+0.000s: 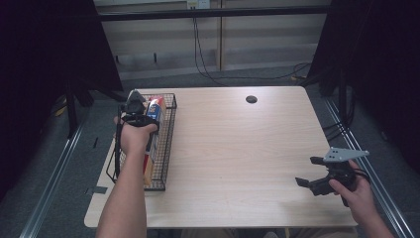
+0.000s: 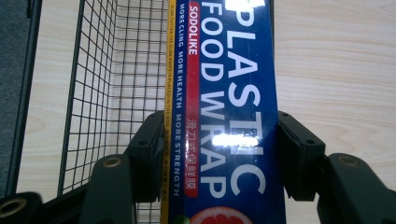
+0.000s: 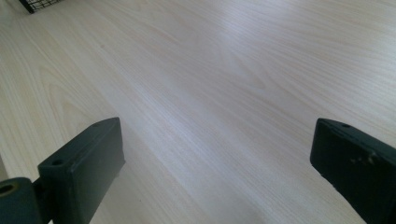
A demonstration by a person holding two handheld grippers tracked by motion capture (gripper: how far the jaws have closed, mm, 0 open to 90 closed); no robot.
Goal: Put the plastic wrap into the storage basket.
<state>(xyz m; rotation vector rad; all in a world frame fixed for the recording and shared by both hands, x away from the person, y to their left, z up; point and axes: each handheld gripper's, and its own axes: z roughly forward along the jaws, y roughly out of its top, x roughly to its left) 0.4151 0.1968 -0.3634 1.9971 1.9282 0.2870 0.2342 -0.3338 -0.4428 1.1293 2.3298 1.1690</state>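
1. The left gripper (image 2: 219, 154) is clamped on a box of plastic wrap (image 2: 224, 93), its jaws pressed on both long sides, over the wire basket (image 1: 166, 144) at the bench's (image 1: 237, 148) left edge.
2. The right gripper (image 3: 217, 163) is held spread and empty above bare wood.
3. The glossy box could be twisted or snagged on the basket wall if tilted.

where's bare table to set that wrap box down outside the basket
The whole tabletop between the wire basket and the right gripper is bare, up to the cable hole. The left edge is crowded: basket, plastic wrap box and left gripper.
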